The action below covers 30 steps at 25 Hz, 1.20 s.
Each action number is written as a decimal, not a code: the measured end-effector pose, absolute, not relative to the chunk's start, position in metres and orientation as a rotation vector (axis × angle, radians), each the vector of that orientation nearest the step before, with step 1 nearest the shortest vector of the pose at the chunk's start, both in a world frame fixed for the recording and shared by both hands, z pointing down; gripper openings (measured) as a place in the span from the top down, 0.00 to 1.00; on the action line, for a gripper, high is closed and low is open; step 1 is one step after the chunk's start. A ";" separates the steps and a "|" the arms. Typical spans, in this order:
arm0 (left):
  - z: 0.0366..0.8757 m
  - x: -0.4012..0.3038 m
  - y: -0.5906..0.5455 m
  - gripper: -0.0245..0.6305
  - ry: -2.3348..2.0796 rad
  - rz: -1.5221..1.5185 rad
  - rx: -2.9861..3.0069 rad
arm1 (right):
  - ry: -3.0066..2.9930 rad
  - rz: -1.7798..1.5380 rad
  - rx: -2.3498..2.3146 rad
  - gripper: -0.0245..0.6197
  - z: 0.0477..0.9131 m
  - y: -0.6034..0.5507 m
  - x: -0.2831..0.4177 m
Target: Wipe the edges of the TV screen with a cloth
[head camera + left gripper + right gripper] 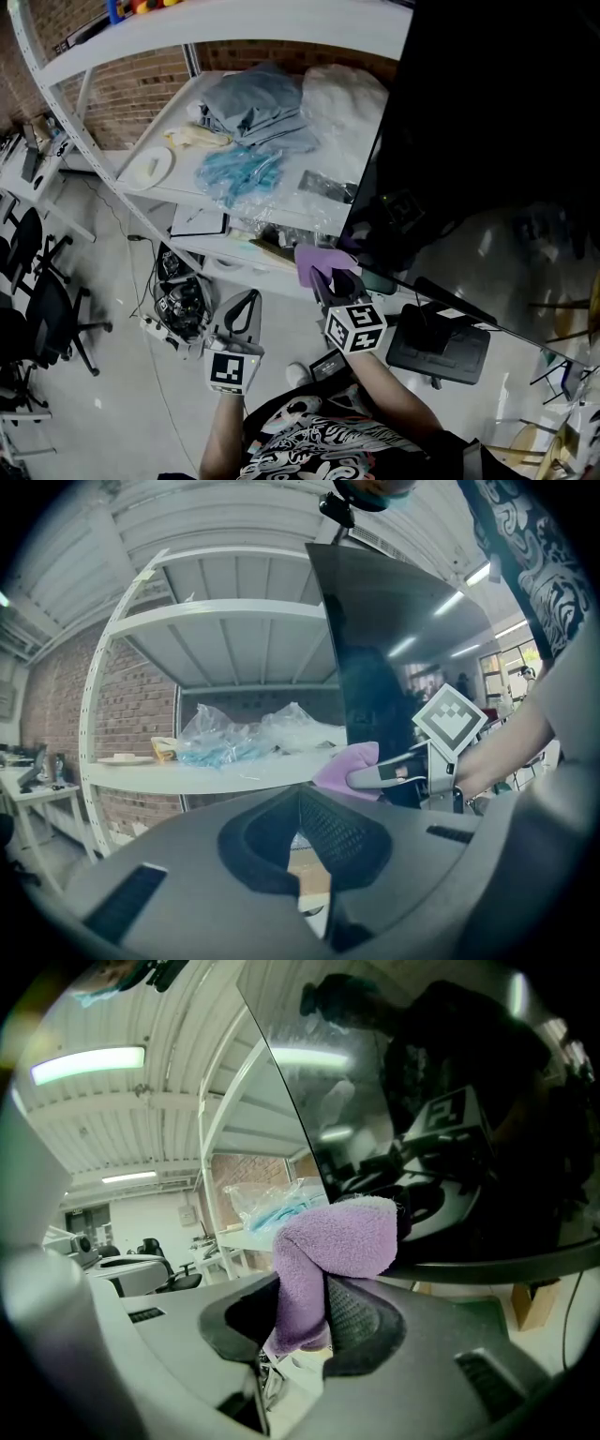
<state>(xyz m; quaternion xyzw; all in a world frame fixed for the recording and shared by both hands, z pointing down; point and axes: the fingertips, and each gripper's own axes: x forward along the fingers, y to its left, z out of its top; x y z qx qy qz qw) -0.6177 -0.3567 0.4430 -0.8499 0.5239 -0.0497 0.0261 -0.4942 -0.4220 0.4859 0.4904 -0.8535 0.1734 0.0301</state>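
Firmly, right gripper (305, 1314) fingers (364, 1321) pinch purple cloth (339, 1235).

Purple cloth (336, 1237), black TV screen (487, 112), white shelf (180, 129), red-brown brick wall (141, 86)

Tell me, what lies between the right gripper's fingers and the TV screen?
The purple cloth: the right gripper is shut on it, and its bunched end reaches the lower edge of the TV screen. The right gripper view shows this.

Bunched purple terry cloth (330, 1239), pinched between the right gripper's (314, 1321) jaws, folded over past their tips. Just ahead, upright, a dark glossy TV screen (422, 1063), bottom corner against the cloth.
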 end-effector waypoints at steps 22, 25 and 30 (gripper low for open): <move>0.431 -0.605 -0.353 0.94 1.588 -0.087 -2.628 | -2.655 0.536 1.496 0.73 0.480 -0.389 -0.494; 0.428 -0.598 -0.350 0.94 1.561 -0.081 -2.645 | -2.657 0.534 1.511 0.73 0.476 -0.382 -0.492; 0.431 -0.589 -0.344 0.94 1.528 -0.077 -2.669 | -2.654 0.512 1.530 0.73 0.472 -0.369 -0.482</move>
